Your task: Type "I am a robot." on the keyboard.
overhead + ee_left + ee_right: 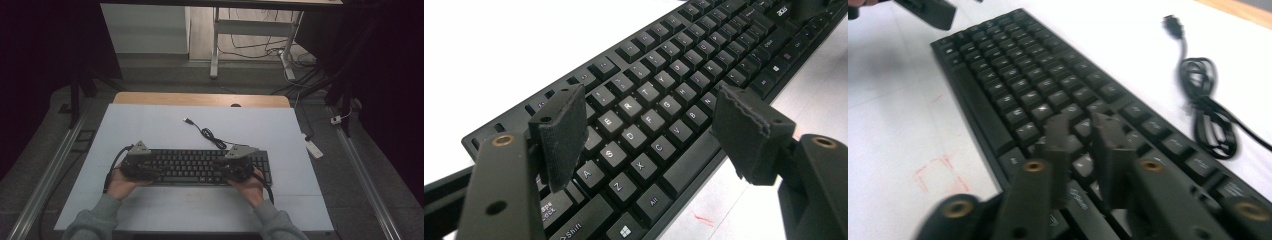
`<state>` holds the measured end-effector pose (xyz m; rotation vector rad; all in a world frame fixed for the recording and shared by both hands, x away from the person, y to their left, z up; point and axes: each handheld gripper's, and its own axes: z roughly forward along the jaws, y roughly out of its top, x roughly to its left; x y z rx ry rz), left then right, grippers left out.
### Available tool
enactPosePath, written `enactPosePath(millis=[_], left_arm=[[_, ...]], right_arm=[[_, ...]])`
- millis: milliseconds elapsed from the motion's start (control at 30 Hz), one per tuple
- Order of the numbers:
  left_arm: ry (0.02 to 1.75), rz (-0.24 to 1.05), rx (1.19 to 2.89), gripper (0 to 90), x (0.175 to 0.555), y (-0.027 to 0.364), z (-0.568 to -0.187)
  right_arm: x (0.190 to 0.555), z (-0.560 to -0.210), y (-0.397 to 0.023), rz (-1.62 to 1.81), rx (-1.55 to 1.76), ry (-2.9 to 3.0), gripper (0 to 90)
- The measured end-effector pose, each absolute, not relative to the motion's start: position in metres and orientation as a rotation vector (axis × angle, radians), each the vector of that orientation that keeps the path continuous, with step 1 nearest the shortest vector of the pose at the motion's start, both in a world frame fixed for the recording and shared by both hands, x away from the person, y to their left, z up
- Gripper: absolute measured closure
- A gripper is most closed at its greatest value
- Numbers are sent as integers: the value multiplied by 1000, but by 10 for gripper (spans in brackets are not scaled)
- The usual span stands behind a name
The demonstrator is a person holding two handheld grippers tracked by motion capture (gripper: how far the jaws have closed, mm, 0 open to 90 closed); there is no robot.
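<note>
**Two grippers over a keyboard**

The left gripper [136,161] hangs over the left end of the keyboard [197,166], its jaws spread wide above the letter keys with nothing between them. The keyboard lies flat on the white mat [150,125], near the person's edge of it. The right gripper [239,162] is over the keyboard's right part, its jaws drawn nearly together with only a narrow gap, pinching nothing. Beyond the keyboard, the cable [212,137] lies coiled on the mat, its plug [187,120] loose.
</note>
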<state>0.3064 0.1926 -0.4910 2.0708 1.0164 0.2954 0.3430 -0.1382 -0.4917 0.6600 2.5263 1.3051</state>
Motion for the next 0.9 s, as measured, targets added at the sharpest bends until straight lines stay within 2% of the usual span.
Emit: enactPosePath(millis=[67, 433, 900], left_arm=[[1013, 295, 2074, 305, 306, 192, -491], [1011, 294, 2078, 303, 306, 192, -492], [1004, 291, 2092, 299, 306, 191, -493]], right_arm=[[343, -492, -132, 1293, 642, 2549, 893], [346, -506, -104, 1185, 616, 2632, 894], [348, -515, -99, 1155, 617, 2652, 894]])
